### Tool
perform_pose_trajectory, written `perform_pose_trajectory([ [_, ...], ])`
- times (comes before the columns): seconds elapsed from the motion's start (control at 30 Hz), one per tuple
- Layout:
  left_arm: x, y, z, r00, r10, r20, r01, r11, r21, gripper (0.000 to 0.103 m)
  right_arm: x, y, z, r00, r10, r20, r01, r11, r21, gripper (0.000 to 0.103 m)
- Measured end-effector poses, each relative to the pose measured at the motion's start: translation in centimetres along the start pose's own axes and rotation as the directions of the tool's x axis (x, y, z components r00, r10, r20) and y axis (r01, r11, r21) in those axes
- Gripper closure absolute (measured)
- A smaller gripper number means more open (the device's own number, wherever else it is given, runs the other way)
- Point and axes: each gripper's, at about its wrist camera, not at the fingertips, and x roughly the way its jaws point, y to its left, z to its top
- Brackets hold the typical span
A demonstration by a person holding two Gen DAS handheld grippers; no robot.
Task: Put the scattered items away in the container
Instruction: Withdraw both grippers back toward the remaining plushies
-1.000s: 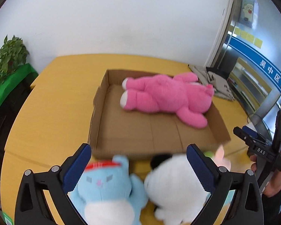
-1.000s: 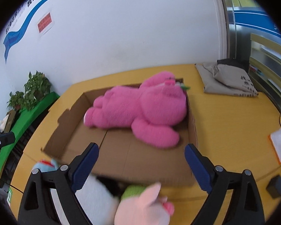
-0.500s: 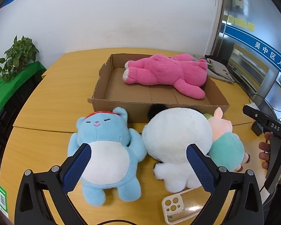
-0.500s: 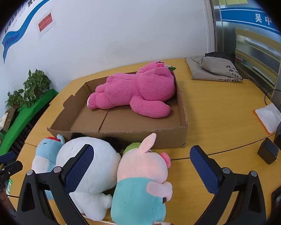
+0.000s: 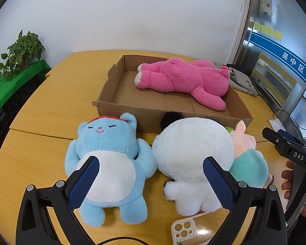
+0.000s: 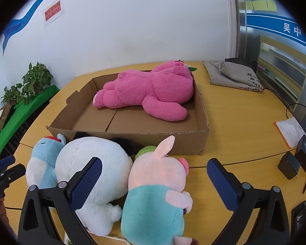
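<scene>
A shallow cardboard box (image 5: 120, 110) (image 6: 191, 145) stands on the yellow table with a pink plush bear (image 5: 183, 79) (image 6: 149, 89) lying inside. In front of the box lie a blue plush bear (image 5: 108, 155) (image 6: 42, 159), a white plush (image 5: 193, 155) (image 6: 95, 167) and a pink pig plush in a teal shirt (image 5: 248, 157) (image 6: 157, 194). My left gripper (image 5: 151, 181) is open and empty, above the blue bear and the white plush. My right gripper (image 6: 154, 181) is open and empty, above the pig.
A clear phone case (image 5: 187, 230) lies at the near table edge. A grey cloth bag (image 6: 232, 75) lies at the back right. A black charger (image 6: 288, 168) and a white pad (image 6: 288, 130) sit at the right. Green plants (image 5: 20, 53) stand to the left.
Both grippers have pulled back and up from the box, so the plush toys in front of it now show in full. Both stay open.
</scene>
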Motion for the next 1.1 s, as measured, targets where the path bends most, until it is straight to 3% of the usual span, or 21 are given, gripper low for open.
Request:
perform_pose_trajectory([
  [1.1,0.2,0.3,-0.8,1.0,-0.003,-0.017,0.003,1.0,-0.009,0.0,-1.8,0.9,-0.3,0.999,-0.038,0.023,0.039,0.998,-0.039,0.0],
])
